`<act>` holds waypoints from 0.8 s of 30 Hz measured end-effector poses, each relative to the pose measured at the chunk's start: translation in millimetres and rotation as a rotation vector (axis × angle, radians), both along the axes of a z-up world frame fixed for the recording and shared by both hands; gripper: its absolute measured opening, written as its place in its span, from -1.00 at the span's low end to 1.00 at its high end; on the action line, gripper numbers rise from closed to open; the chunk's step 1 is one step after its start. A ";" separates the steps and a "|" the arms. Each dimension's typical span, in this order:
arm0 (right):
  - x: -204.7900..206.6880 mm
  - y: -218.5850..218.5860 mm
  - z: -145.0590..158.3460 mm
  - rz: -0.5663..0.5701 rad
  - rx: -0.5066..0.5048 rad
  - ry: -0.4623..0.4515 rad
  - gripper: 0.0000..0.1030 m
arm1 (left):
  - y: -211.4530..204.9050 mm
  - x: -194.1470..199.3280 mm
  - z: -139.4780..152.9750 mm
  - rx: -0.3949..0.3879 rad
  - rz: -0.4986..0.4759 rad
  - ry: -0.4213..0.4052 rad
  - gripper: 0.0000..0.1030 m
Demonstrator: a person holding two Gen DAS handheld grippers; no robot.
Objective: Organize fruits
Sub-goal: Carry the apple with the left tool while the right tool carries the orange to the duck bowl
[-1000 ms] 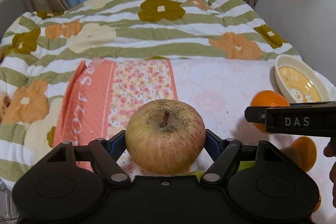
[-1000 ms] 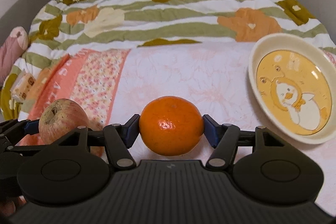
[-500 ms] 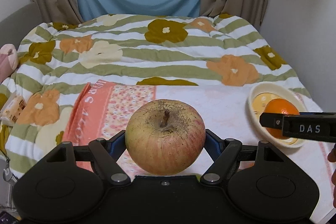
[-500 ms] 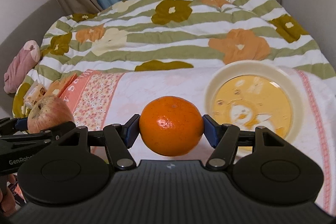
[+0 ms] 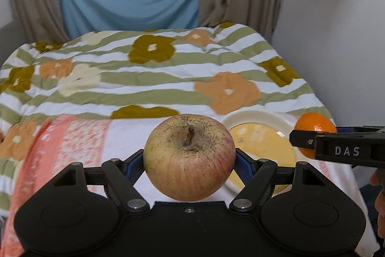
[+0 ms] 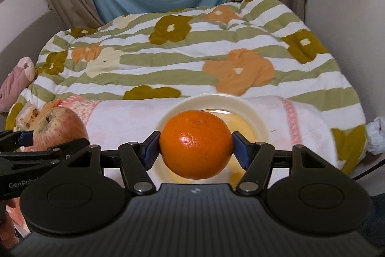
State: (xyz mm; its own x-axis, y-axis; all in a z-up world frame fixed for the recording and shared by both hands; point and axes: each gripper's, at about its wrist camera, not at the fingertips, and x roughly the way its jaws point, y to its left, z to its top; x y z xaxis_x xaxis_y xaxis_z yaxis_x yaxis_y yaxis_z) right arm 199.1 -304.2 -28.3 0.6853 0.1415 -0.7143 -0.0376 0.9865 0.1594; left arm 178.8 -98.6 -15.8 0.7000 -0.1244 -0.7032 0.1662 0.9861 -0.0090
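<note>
Having swung up and toward the cream plate [image 6: 243, 104] since a second ago, both grippers stay clamped: the left gripper [image 5: 189, 161] pinches the apple [image 5: 189, 157], stem end tilted up toward the camera, while the right gripper [image 6: 196, 148] squeezes the orange [image 6: 196, 145] directly above the plate. Beyond lies the flowered bed quilt [image 6: 192, 59].

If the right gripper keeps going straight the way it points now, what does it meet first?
Most likely the cream plate: the right gripper, shut on the orange, points at it. Beyond lies the floral quilt. Depth is unclear, so it may pass over the plate.
</note>
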 end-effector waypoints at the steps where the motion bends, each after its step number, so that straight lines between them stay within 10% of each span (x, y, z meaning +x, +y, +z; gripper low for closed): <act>1: 3.0 -6.5 -1.1 0.001 -0.005 -0.001 0.52 | -8.2 4.0 -2.2 -0.002 -0.011 -0.005 0.55; 24: 84.5 -69.3 -62.5 0.026 -0.001 0.045 0.52 | -107.1 100.4 -95.3 0.111 -0.143 0.048 0.55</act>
